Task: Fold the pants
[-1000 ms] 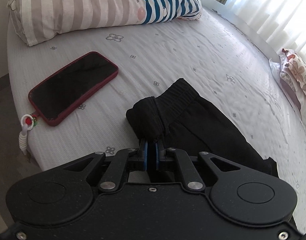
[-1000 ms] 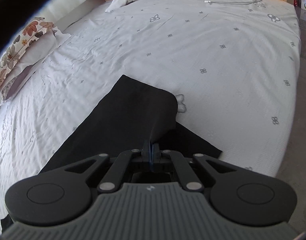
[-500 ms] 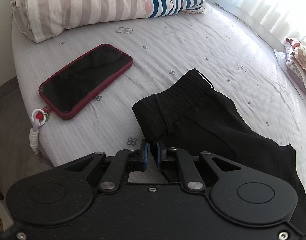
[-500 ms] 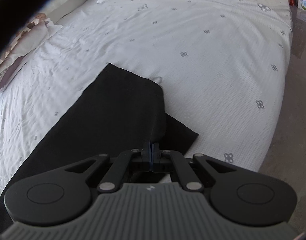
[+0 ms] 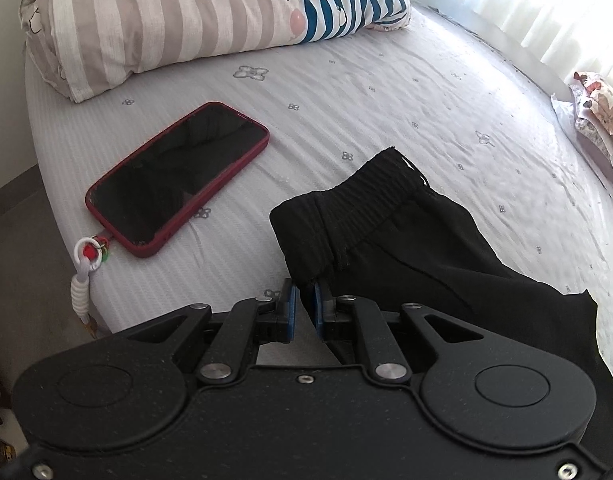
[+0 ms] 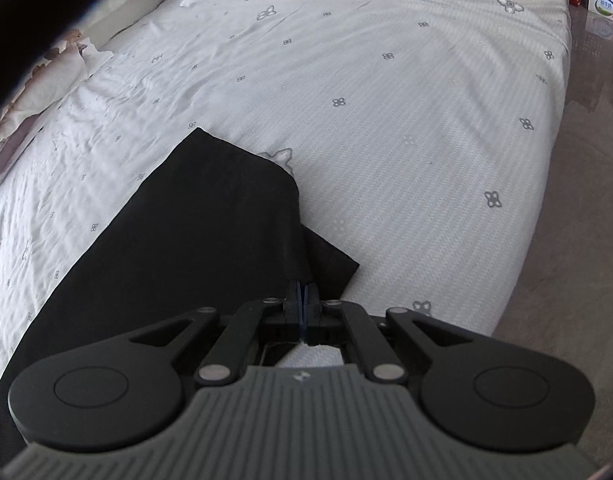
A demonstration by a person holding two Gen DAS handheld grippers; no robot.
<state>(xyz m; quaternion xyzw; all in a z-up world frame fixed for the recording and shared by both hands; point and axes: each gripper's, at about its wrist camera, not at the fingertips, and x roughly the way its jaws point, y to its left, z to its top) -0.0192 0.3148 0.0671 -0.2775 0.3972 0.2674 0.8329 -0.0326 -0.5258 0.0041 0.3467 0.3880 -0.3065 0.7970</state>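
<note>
Black pants (image 5: 406, 240) of soft matte knit, ribbed elastic waistband bunched just ahead of the left gripper (image 5: 302, 308), fingers a little apart and pinching the waistband's near corner. Leg end (image 6: 210, 220) smooth and flat, squared corners, spread on the bed (image 6: 406, 140) ahead and left of the right gripper (image 6: 303, 304), fingers pressed together on the hem's edge. White bed sheet finely ribbed, dotted with small flower prints, wrinkled farther out. Left of the left fingers, a glossy dark phone (image 5: 178, 176) in a red case with a white coiled strap (image 5: 82, 284); beyond, a striped rolled quilt (image 5: 186, 20). Far right, a floral pillow (image 5: 598, 108).
</note>
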